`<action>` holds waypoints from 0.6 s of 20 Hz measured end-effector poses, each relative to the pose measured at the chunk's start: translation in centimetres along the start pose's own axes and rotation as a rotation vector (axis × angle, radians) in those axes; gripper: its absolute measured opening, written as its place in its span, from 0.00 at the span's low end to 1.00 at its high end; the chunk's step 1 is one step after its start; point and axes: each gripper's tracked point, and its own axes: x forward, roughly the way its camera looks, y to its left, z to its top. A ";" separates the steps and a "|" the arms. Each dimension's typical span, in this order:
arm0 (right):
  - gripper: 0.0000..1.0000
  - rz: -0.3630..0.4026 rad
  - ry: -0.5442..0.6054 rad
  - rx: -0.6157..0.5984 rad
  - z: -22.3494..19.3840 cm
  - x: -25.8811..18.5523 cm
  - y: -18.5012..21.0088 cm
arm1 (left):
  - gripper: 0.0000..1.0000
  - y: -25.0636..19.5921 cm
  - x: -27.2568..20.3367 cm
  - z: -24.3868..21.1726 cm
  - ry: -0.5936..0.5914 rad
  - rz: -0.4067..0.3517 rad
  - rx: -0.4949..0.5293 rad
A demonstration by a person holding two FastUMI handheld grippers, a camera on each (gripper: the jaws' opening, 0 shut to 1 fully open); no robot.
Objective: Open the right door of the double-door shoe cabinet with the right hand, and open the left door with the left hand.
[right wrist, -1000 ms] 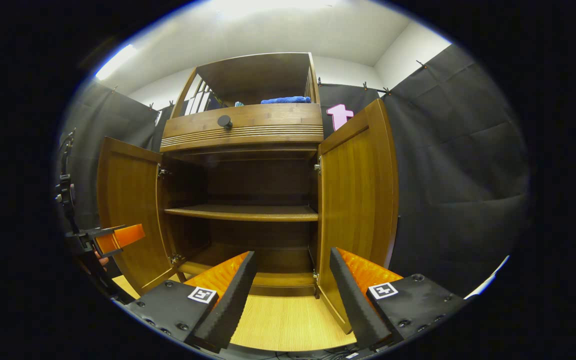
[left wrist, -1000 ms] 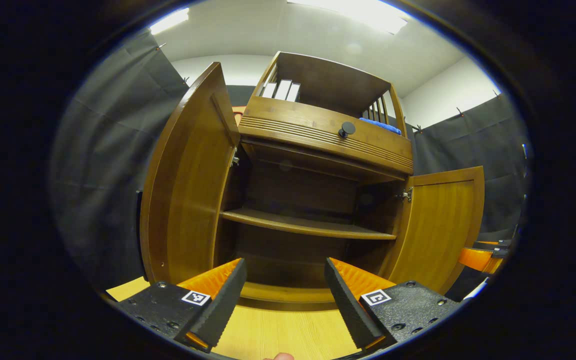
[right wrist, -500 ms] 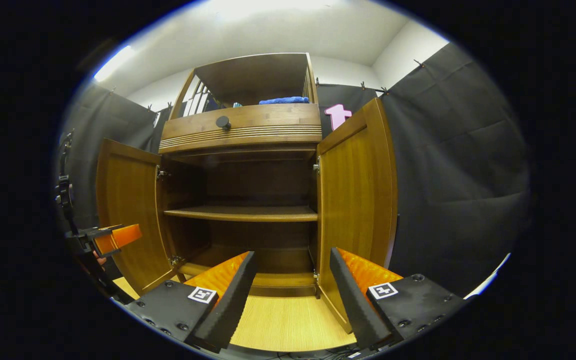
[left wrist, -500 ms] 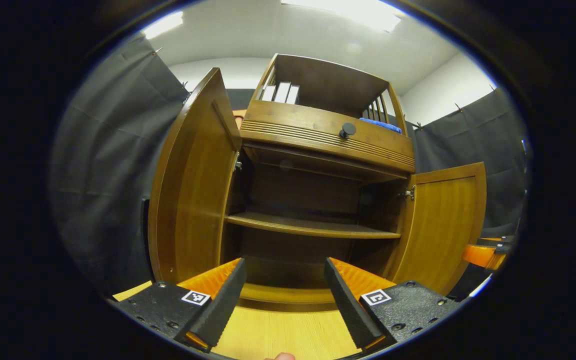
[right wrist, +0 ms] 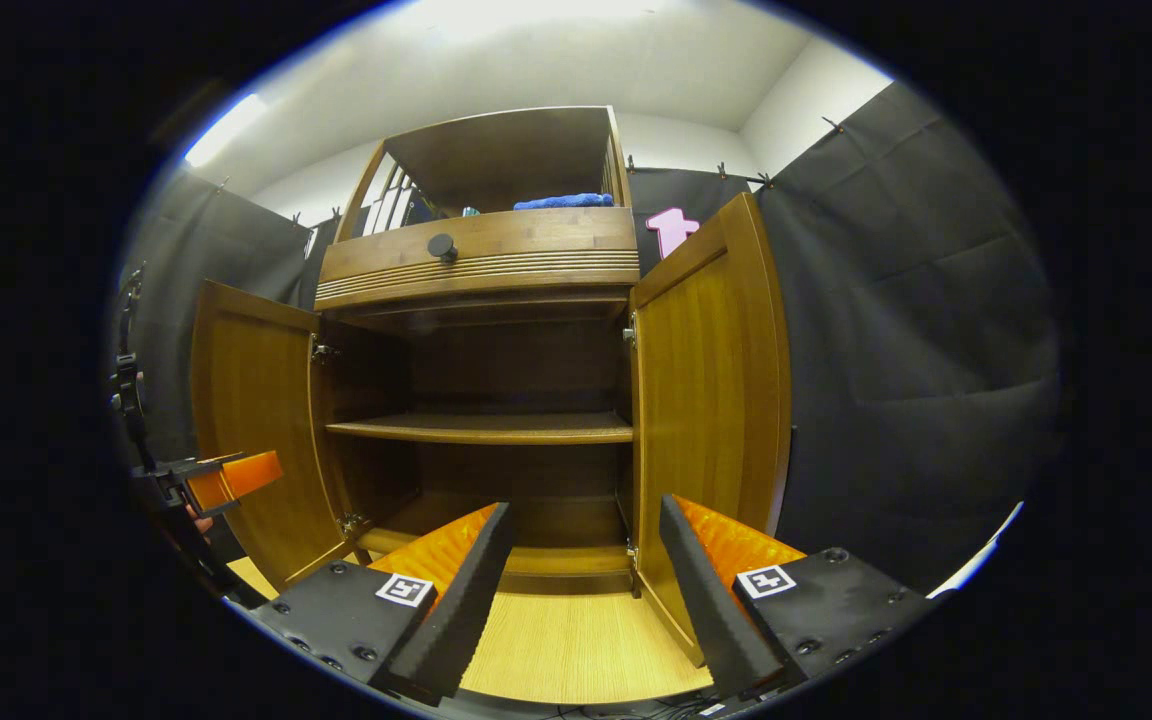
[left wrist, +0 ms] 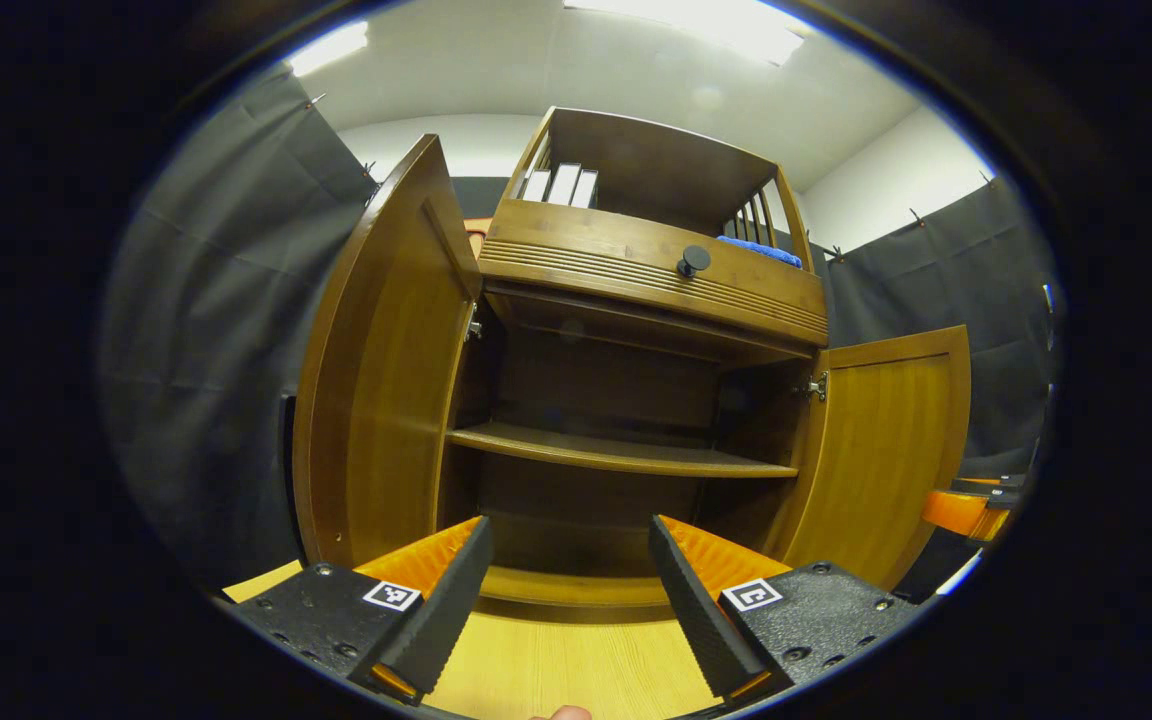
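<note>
Shoe cabinet showing brown wood, smooth, semi-glossy. Right door at 3 o'clock and left door at 9 o'clock showing straight wood grain. Floor at 6 o'clock looking like pale wood, matt. Right gripper fingers wearing 2 black ribbed pads, matt, over glossy orange plastic. Blue cloth at 12 o'clock looking soft.

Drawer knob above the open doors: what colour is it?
Black knob, clearest in the left gripper view.
</note>
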 end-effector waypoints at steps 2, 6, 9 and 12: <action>0.96 -0.002 -0.001 0.001 0.0 0.0 -0.1 | 0.92 0.0 0.1 -0.1 0.000 -0.001 0.002; 1.00 -0.004 0.000 0.004 0.0 0.1 -0.2 | 0.95 -0.1 0.2 -0.3 0.007 -0.004 0.002; 0.95 -0.004 0.000 0.004 0.0 0.0 -0.2 | 0.92 0.0 0.1 -0.2 0.004 -0.001 0.005; 0.95 -0.003 0.001 0.006 -0.1 0.0 -0.2 | 0.95 0.0 0.0 -0.3 0.006 0.001 0.007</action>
